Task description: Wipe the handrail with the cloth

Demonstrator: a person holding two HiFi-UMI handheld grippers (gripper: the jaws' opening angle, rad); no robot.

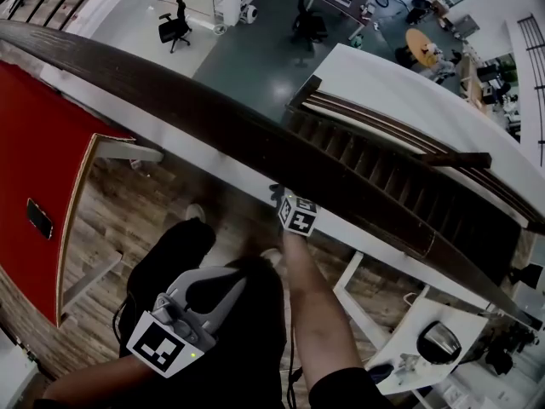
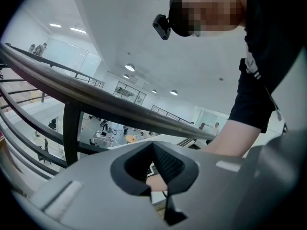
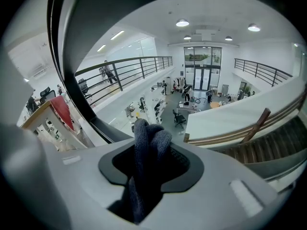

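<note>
A long, dark brown wooden handrail [image 1: 213, 109] runs diagonally from upper left to lower right in the head view. It tops a balcony edge above an open office floor [image 1: 255, 54]. The right gripper [image 1: 279, 196] is stretched out on a bare forearm [image 1: 311, 305] to the near edge of this handrail, about halfway along it. Its marker cube [image 1: 299, 216] sits just on the person's side of the rail.

The right gripper view shows the right gripper [image 3: 148, 150] with its jaws clamped on a bunched, dark blue-grey knitted cloth [image 3: 144, 138]. The cloth's folds stick out past the fingertips. Whether the cloth actually touches the handrail cannot be told.

The left gripper [image 1: 234, 279] is held well back from the handrail, low by the person's body. In its own view the left gripper [image 2: 156, 150] has its jaws closed together with nothing between them, and the handrail [image 2: 120, 107] crosses above them. A flat red panel [image 1: 34, 186] lies on the near side of the rail, at its left end.
</note>
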